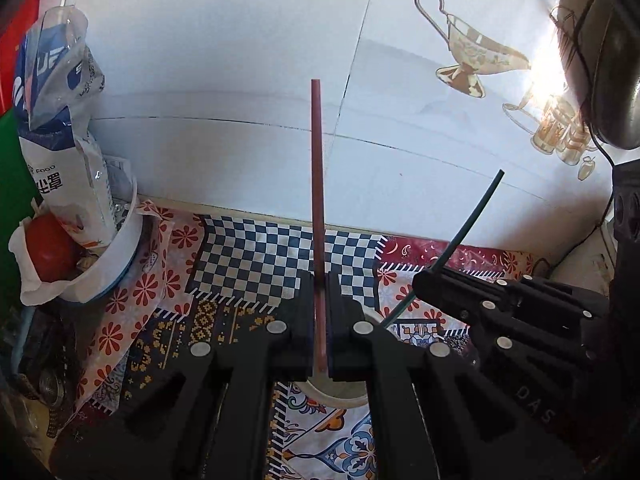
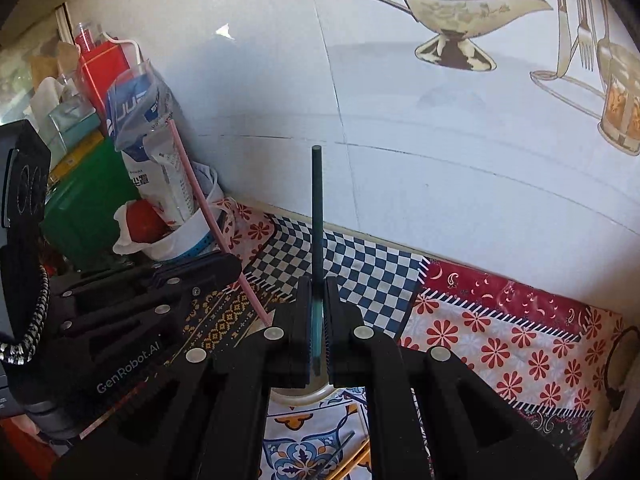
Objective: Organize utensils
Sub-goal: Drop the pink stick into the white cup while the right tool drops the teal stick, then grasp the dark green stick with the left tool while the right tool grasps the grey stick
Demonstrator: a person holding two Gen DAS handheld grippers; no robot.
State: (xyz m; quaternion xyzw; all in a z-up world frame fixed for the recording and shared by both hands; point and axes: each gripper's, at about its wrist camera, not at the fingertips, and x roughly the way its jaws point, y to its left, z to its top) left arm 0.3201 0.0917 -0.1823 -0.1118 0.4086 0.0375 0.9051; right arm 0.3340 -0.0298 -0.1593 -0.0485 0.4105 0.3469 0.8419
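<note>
My left gripper (image 1: 319, 312) is shut on a red-pink straw (image 1: 317, 184) that stands upright between its pads. The same straw shows pink in the right wrist view (image 2: 208, 216), held by the left gripper (image 2: 236, 268). My right gripper (image 2: 319, 316) is shut on a dark green straw (image 2: 317, 208), also upright. In the left wrist view the right gripper (image 1: 424, 280) sits to the right with the green straw (image 1: 468, 224) slanting up. A white cup rim (image 1: 340, 396) lies below both grippers; it also shows in the right wrist view (image 2: 298, 396).
A white bowl (image 1: 116, 256) with a food bag (image 1: 68, 152) and a red fruit stands at the left by a green box (image 2: 88, 208). A patchwork cloth (image 2: 500, 340) covers the counter. The tiled wall (image 1: 240, 60) is close behind. More sticks (image 2: 352, 460) lie near the front.
</note>
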